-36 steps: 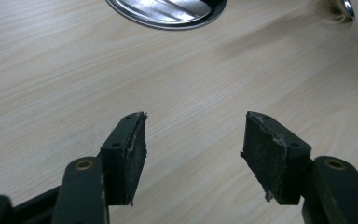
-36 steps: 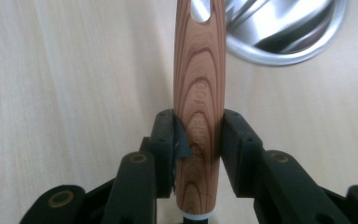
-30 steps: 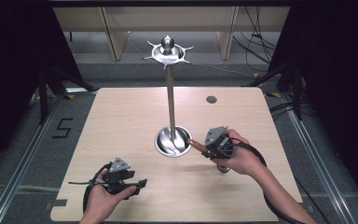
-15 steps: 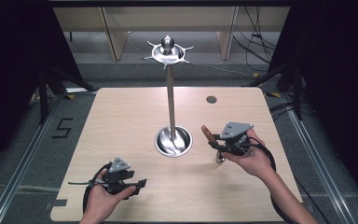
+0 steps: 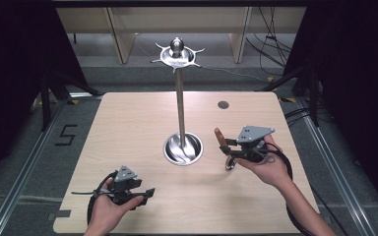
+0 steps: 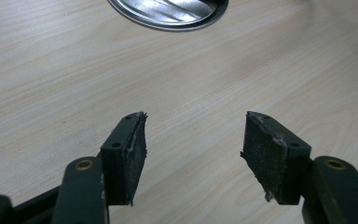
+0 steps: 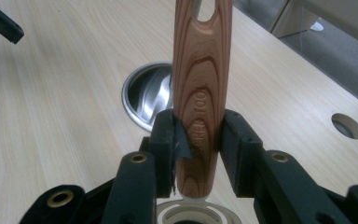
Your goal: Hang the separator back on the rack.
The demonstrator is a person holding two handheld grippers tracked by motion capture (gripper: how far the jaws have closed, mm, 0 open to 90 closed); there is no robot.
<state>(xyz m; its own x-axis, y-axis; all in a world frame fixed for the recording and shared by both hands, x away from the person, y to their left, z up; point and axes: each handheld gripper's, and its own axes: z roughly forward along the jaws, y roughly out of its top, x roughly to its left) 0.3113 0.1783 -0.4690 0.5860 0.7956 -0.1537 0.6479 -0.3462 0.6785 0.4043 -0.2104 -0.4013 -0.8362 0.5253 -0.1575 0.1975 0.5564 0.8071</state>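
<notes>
My right gripper (image 5: 228,147) is shut on a wooden utensil handle (image 5: 220,137) and holds it above the table, right of the metal stand. In the right gripper view the pads pinch the handle (image 7: 200,93) near its lower end, and the handle rises upright with a hanging slot at its top. A pale ring-shaped head (image 5: 230,164) shows below the jaws. The stand has a round shiny base (image 5: 183,148), a thin pole (image 5: 179,98) and a hooked crown (image 5: 177,54). My left gripper (image 5: 147,192) rests low at the table's front left, open and empty (image 6: 193,140).
A small round hole (image 5: 223,104) sits in the tabletop at the back right. Cables trail from both grippers toward the near edge. Dark curtains flank the table (image 5: 128,128), and shelving stands beyond its far edge.
The right gripper has lifted and shifted right, away from the stand's base, carrying the wooden-handled utensil. The left gripper has stayed put.
</notes>
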